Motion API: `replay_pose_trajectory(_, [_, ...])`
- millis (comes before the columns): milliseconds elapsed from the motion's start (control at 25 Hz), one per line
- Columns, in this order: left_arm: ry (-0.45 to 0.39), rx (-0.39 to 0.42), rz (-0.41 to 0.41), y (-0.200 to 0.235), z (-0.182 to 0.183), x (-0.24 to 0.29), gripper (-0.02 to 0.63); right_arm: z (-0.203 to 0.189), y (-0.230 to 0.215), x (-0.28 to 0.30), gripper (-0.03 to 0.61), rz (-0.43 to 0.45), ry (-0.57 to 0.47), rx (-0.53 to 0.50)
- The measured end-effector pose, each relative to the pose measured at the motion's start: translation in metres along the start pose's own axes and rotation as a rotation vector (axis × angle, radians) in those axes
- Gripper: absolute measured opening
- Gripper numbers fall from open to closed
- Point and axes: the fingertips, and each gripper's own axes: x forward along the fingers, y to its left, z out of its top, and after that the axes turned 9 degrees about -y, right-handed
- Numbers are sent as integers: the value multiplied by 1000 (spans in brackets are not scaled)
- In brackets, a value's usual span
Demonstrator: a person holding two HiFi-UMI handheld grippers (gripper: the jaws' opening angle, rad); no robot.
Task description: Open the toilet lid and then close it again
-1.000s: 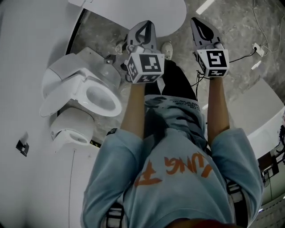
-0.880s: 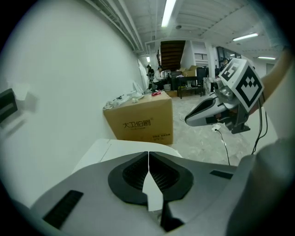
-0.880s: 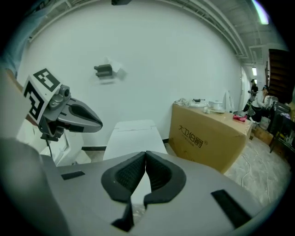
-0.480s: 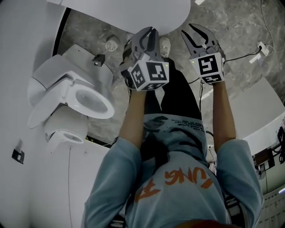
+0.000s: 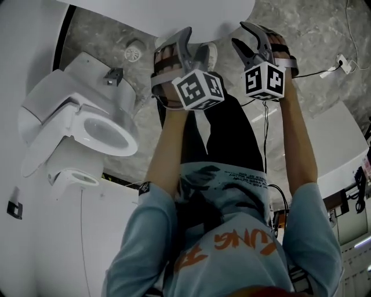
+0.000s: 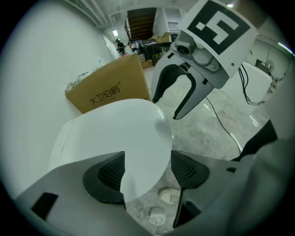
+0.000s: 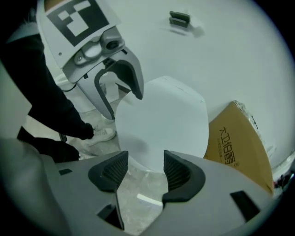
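A big white rounded toilet lid (image 5: 174,13) lies shut at the top of the head view, and also fills the middle of the left gripper view (image 6: 120,133) and the right gripper view (image 7: 161,120). My left gripper (image 5: 188,46) hangs over its near edge, pointing steeply down. Its jaws (image 6: 147,173) have just been opening and stand open, with nothing held. My right gripper (image 5: 246,37) is beside it, to the right. Its jaws (image 7: 143,173) have also just been opening and are open and empty. Each gripper shows in the other's view, the right gripper (image 6: 177,99) and the left gripper (image 7: 122,97).
A second toilet (image 5: 124,148) with its bowl uncovered stands at the left, a small white fixture (image 5: 72,171) beside it. A floor drain (image 5: 134,53) and the person's shoe (image 6: 169,196) are on the marble floor. A cardboard box (image 6: 108,87) stands behind the lid. Cables (image 5: 342,61) trail at the right.
Both grippers have sunk toward the white lid at the top of the head view. Their jaws, shut a second ago, now stand apart. The right one has rolled.
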Motion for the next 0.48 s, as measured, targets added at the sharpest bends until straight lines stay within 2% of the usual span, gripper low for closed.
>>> replay_pose_trajectory(160, [34, 66, 3, -8, -12, 23, 337, -10, 7, 22, 265, 35, 32, -128])
replay_pose_trajectory(320, [44, 91, 13, -14, -17, 40, 344, -19, 2, 32, 282, 19, 53, -189])
replay_pose_trajectory(480, [53, 58, 60, -10, -19, 42, 350, -22, 1, 38, 290, 3, 98, -260])
